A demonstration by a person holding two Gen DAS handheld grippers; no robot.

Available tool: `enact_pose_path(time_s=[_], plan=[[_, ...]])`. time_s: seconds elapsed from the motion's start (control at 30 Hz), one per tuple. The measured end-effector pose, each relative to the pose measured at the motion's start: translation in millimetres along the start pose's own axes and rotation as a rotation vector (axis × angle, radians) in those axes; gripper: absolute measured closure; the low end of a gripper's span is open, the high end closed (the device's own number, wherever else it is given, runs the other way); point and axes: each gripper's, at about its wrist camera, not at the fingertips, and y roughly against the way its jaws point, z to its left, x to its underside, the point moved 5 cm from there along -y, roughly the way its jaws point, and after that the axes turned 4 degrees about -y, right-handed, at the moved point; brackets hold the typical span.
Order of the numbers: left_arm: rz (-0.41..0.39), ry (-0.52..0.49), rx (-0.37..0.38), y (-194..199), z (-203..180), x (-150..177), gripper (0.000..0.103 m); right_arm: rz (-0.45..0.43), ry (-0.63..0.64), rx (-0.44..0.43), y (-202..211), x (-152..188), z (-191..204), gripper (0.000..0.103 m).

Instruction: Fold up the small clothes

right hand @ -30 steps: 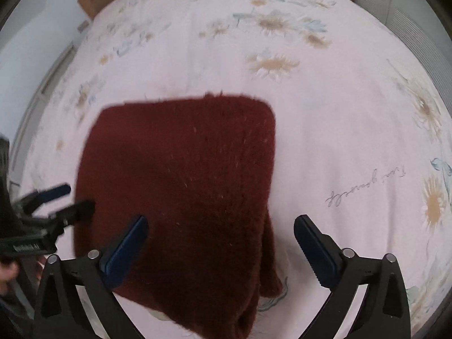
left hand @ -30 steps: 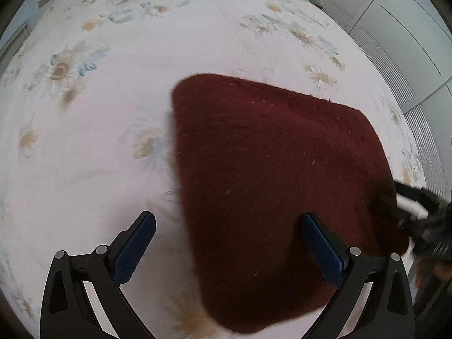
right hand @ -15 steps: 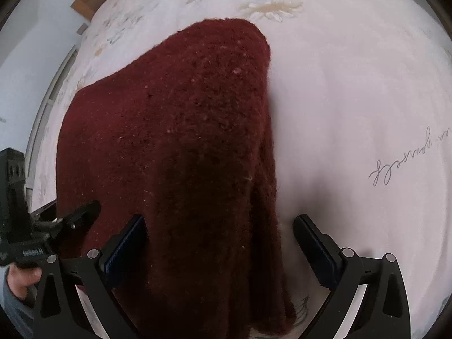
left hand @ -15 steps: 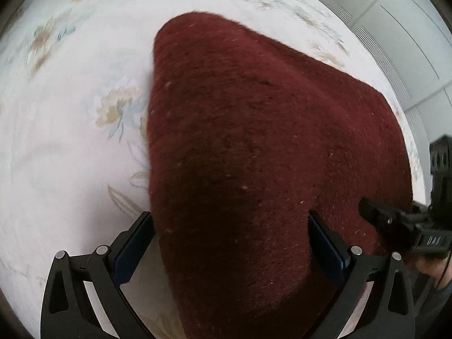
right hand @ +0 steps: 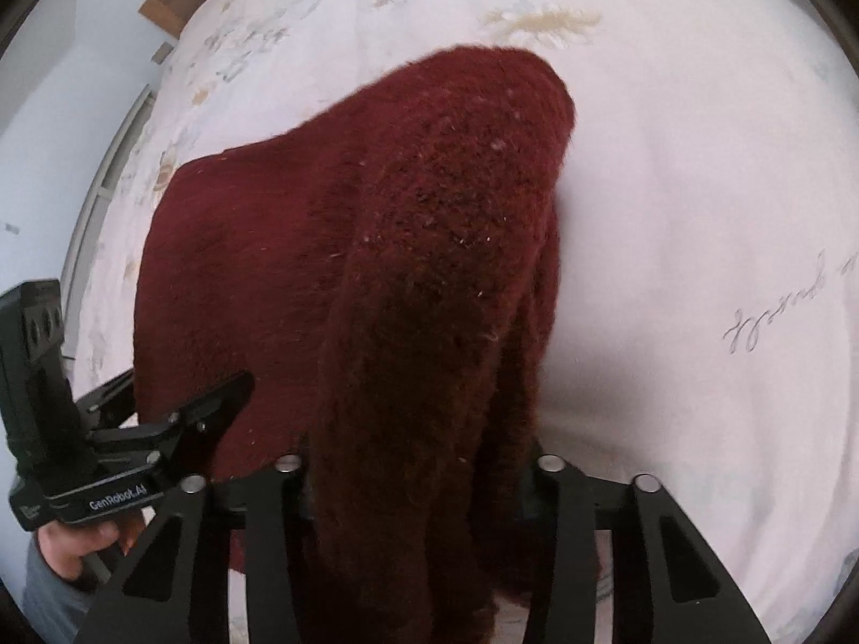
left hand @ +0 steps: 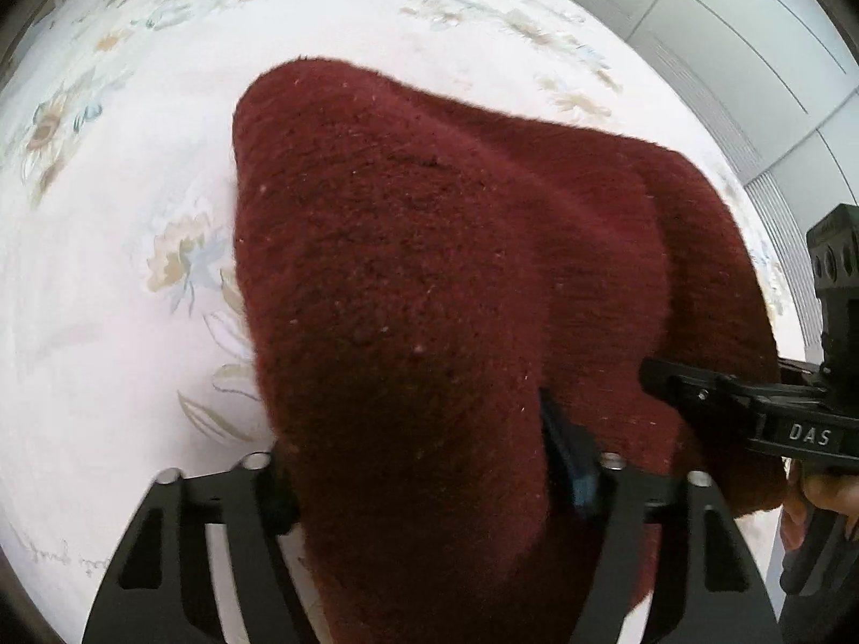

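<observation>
The dark red knitted garment [left hand: 429,279] is lying on the pale floral bedsheet [left hand: 107,268], its near edge bunched up between both sets of jaws. The left gripper [left hand: 419,475] has just been closing and is pinching the near left corner, and the right gripper [right hand: 419,475] has likewise been closing on the near right corner. Its pads are buried in the wool, so the grip looks firm but cannot be confirmed.

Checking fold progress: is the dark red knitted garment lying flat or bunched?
Bunched: the dark red knitted garment humps between both grippers on the floral bedsheet.
</observation>
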Motion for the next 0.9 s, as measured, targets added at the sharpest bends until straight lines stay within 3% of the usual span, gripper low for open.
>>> enact_pose_path(time_s=[0.07, 0.13, 0.33, 0.5, 0.6, 0.73, 0.9], plan=[[-0.008, -0.001, 0.013, 11.3, -0.2, -3.2, 0.052, -0.027, 0.014, 0.009, 12.4, -0.2, 7.3, 0.065], [-0.022, -0.004, 0.029, 27.2, -0.5, -7.2, 0.055, -0.058, 0.041, 0.022, 27.5, 0.4, 18.5, 0.066], [-0.113, -0.037, 0.031, 97.4, 24.1, -8.6, 0.055, -0.111, 0.118, -0.018, 58.3, 5.1, 74.1, 0.066], [-0.14, -0.011, -0.012, 128.9, 63.0, 12.2, 0.055, -0.112, 0.168, -0.043, 44.2, 11.2, 125.9, 0.065], [-0.12, 0.023, -0.049, 121.9, 85.3, 27.6, 0.054, -0.092, 0.17, -0.028, 16.1, 19.8, 139.8, 0.065], [-0.054, 0.057, -0.065, 83.8, 99.6, 52.5, 0.051, -0.044, 0.181, 0.101, -28.5, 33.7, 139.1, 0.063], [-0.096, 0.082, -0.084, 74.3, 101.4, 62.7, 0.037, -0.058, 0.168, 0.11, -31.1, 36.6, 129.9, 0.048]])
